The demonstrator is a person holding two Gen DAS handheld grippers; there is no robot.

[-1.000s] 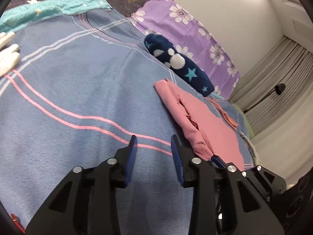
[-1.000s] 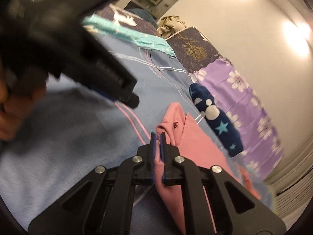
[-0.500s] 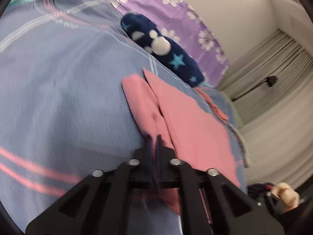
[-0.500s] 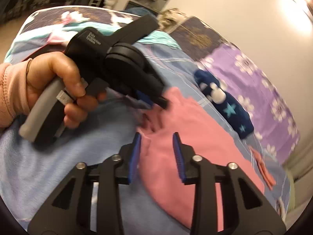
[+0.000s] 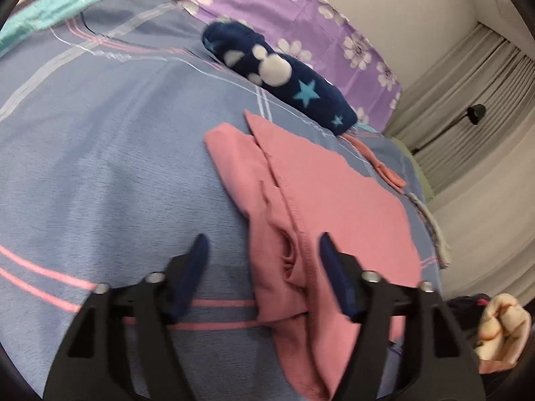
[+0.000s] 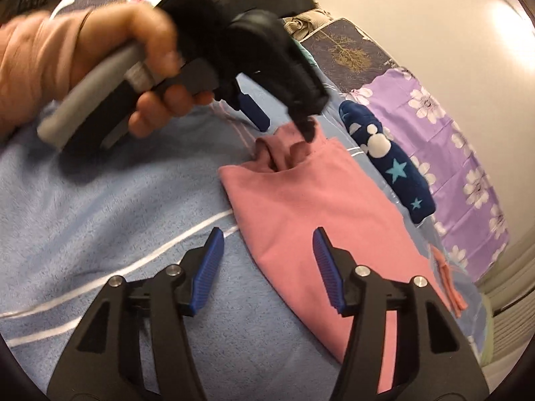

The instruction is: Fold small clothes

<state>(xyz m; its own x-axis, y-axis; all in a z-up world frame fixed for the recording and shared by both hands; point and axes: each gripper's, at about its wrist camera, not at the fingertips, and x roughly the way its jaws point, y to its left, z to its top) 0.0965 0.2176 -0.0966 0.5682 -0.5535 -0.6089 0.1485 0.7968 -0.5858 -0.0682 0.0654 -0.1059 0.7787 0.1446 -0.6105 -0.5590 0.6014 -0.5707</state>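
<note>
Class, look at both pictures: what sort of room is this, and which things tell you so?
Most likely a bedroom. The pink garment lies on a blue striped bedspread, a purple flowered sheet lies beyond it, and curtains hang at the wall.

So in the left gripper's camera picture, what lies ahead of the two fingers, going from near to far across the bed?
Left gripper, jaws opening over the cloth → pink garment → navy roll with white shapes and stars → purple flowered sheet → wall.
</note>
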